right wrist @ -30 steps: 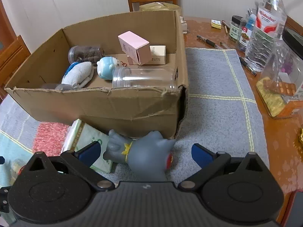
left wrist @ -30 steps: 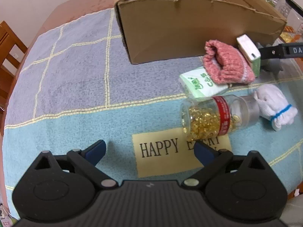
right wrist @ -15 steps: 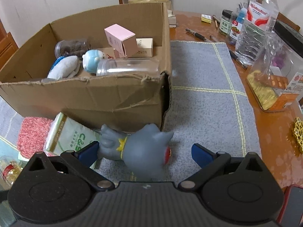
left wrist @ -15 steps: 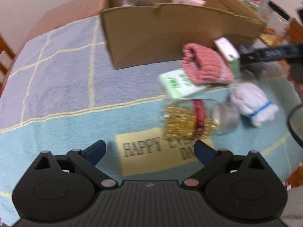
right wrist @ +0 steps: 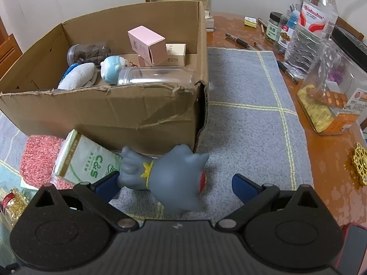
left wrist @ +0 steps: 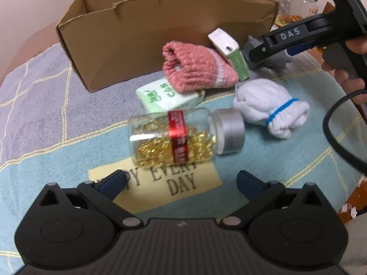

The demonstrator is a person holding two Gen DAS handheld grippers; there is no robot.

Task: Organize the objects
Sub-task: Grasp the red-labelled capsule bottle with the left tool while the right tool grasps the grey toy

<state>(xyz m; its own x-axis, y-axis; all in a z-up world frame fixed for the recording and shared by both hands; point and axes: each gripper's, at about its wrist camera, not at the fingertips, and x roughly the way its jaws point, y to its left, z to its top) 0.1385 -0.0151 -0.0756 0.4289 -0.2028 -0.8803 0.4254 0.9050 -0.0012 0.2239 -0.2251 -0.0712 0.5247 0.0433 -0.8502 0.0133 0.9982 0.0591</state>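
Water bottle [right wrist: 307,34], pens [right wrist: 238,41], small jars [right wrist: 274,24] on wooden table [right wrist: 325,151].

1. The cardboard box [right wrist: 128,112] is matt brown paperboard, creased and torn along its rim.
2. The bottle [left wrist: 174,137] is clear, glossy plastic with a dull silver cap.
3. The pink sock [left wrist: 197,68] and white sock [left wrist: 270,107] are soft knit cloth.
4. The grey toy [right wrist: 169,178] looks like smooth matt vinyl.
5. The mat [right wrist: 243,91] is rough woven fabric on a glossy wooden table [right wrist: 330,155].
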